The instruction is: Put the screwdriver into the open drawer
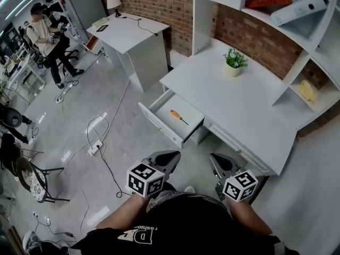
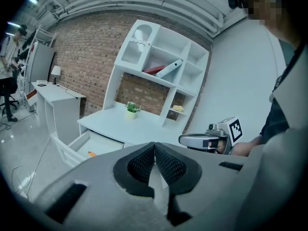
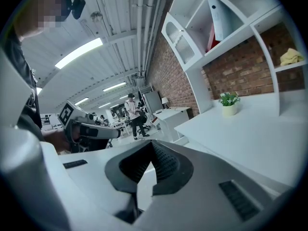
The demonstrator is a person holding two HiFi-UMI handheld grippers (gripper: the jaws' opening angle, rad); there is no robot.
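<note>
Closest in, low in the head view, the left gripper (image 1: 170,155) and the right gripper (image 1: 215,158) are held side by side over the grey floor, both pointing toward the furniture ahead. In its own view the left gripper's ribbed black pads meet tip to tip with nothing between them. The right gripper's pads are pressed together the same way and are likewise empty (each gripper also shows in the other's view, marker cube and all). Just beyond their tips the drawer (image 1: 159,124) stands pulled out from under the white desk (image 1: 249,116). The screwdriver (image 1: 178,117) lies flat on the drawer's bottom, orange handle to the left and thin shaft angled right, well apart from both grippers. Left of the drawer a white power strip (image 1: 95,147) lies on the floor. Farther on, a potted plant (image 1: 232,64) sits on the desk top near the brick wall. The shelf unit (image 1: 291,106) above it holds a red book (image 1: 268,2) and, lower down, a yellow object (image 1: 306,90), perhaps a cloth, though it is too small to tell. At the far left a second desk (image 1: 133,36) carries a lamp (image 1: 113,3), with a person (image 1: 47,36) beyond it.
</note>
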